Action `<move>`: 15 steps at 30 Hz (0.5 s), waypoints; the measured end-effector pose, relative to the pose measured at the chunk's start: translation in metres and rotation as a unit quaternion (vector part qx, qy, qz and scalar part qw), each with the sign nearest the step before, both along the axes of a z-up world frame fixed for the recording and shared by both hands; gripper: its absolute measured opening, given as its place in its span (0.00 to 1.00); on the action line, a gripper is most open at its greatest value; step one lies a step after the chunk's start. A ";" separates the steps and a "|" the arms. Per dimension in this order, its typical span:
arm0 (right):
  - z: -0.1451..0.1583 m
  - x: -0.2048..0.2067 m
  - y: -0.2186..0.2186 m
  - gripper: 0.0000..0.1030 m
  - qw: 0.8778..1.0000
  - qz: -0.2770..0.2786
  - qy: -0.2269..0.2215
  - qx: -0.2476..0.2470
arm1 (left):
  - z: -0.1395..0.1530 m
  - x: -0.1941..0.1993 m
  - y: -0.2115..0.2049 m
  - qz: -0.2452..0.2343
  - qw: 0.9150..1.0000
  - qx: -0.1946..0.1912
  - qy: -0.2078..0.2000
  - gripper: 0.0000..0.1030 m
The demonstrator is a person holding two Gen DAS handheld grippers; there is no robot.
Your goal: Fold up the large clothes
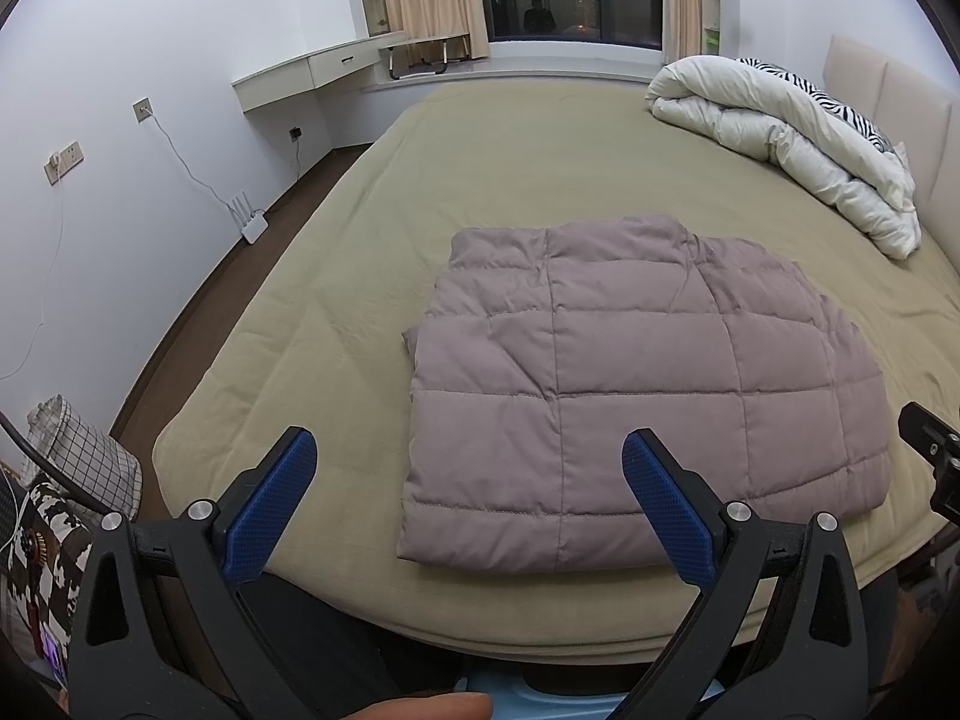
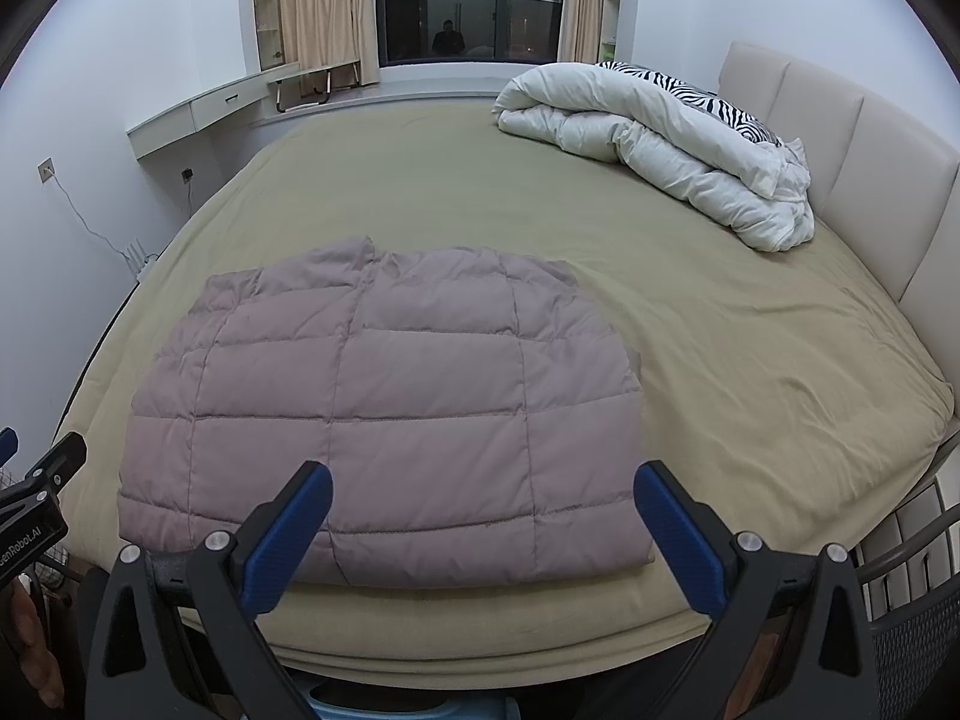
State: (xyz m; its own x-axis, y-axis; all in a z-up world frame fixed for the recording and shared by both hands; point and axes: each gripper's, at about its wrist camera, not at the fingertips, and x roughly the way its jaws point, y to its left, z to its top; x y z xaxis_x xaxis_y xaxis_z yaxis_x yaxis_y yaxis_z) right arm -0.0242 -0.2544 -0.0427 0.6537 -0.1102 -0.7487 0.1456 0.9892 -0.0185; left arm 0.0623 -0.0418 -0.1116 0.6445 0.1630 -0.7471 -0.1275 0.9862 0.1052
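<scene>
Mauve quilted jacket point(image 1: 636, 396) lay folded into a squarish bundle, flat on the olive bed sheet point(image 1: 480, 180) near the foot edge. Left gripper point(image 1: 468, 504) hung just short of that near hem, jaws spread wide, nothing held. Right gripper point(image 2: 483, 528) likewise agape over the near hem, empty. White duvet point(image 2: 660, 144) was heaped far off by the padded headboard point(image 2: 840, 138).

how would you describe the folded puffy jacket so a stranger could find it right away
Start at the big bed with the olive sheet. At its near edge lies the mauve quilted down jacket, folded into a flat rectangle. Unlike the white rumpled duvet by the headboard, it is dusky pink with stitched squares.
</scene>
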 end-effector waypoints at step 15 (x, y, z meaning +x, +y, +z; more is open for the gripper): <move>-0.004 -0.001 -0.002 1.00 1.000 0.003 0.002 0.000 | -0.001 0.000 0.002 -0.003 1.000 0.000 0.001 1.00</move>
